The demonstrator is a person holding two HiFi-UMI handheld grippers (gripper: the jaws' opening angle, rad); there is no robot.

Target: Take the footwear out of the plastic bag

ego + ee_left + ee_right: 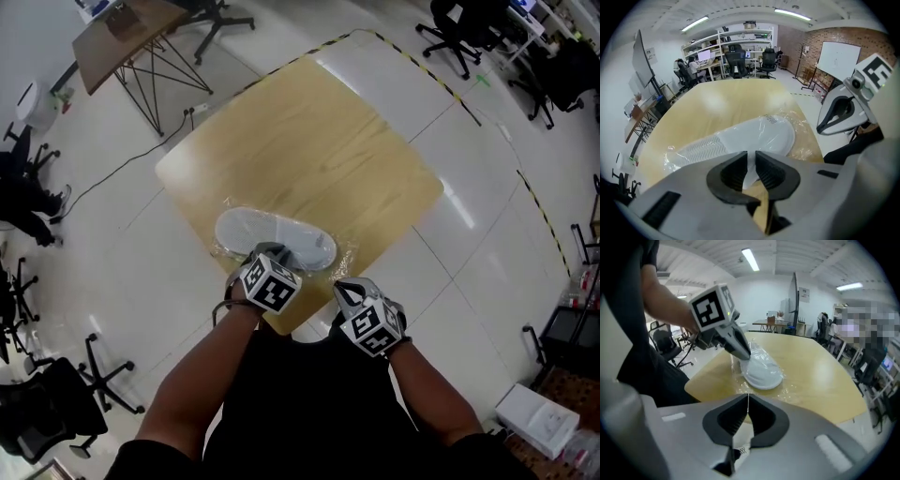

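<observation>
A white slipper (277, 236) lies inside a clear plastic bag (343, 251) at the near corner of the wooden table (309, 141). My left gripper (267, 253) points steeply down onto the slipper's near end. In the left gripper view its jaws (751, 164) stand only a narrow slit apart, and white bagged slipper (754, 136) fills that slit. The right gripper view shows the left gripper's tip (740, 350) on the slipper (761, 372). My right gripper (345, 291) hangs at the table's near edge, right of the slipper. Its jaws (748, 401) are shut with nothing between them.
Crinkled bag film (806, 140) spreads past the slipper toward the table's right edge. Office chairs (459, 28) stand across the room, and a small brown table (122, 37) on wire legs at the far left. A black cable (122, 169) crosses the floor.
</observation>
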